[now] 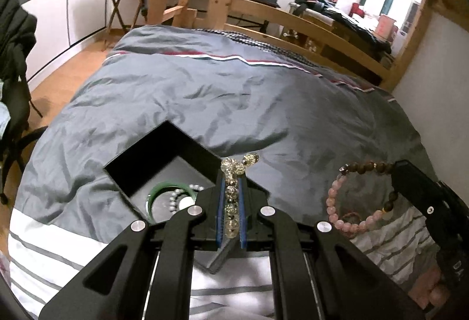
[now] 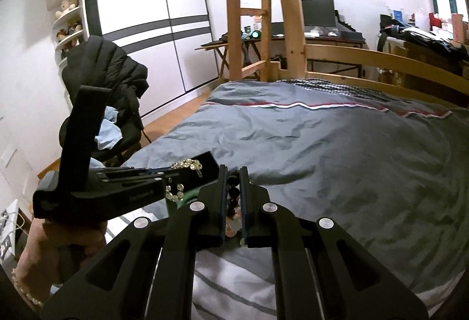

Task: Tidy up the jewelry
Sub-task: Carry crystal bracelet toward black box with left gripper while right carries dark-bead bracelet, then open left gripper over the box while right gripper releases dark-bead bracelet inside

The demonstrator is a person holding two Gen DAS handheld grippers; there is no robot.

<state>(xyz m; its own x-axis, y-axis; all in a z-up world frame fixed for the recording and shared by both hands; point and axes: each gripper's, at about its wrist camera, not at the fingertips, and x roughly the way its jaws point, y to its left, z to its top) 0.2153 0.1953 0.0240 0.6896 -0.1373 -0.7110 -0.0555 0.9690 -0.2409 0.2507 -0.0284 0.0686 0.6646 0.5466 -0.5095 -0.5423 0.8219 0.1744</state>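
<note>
An open black jewelry box sits on the grey bedspread; inside lie a green bangle and a pearl bracelet. My left gripper is shut on a clear-gold crystal bead bracelet, held just right of the box. It also shows in the right wrist view. My right gripper is shut on beaded bracelets: a brown bead bracelet and a pink bead bracelet hang from it to the right of the box. Dark beads show between its fingers.
The grey bedspread with red and white stripes stretches ahead to a wooden bed frame and ladder. A chair with a black jacket stands left of the bed. A desk with a monitor is at the back.
</note>
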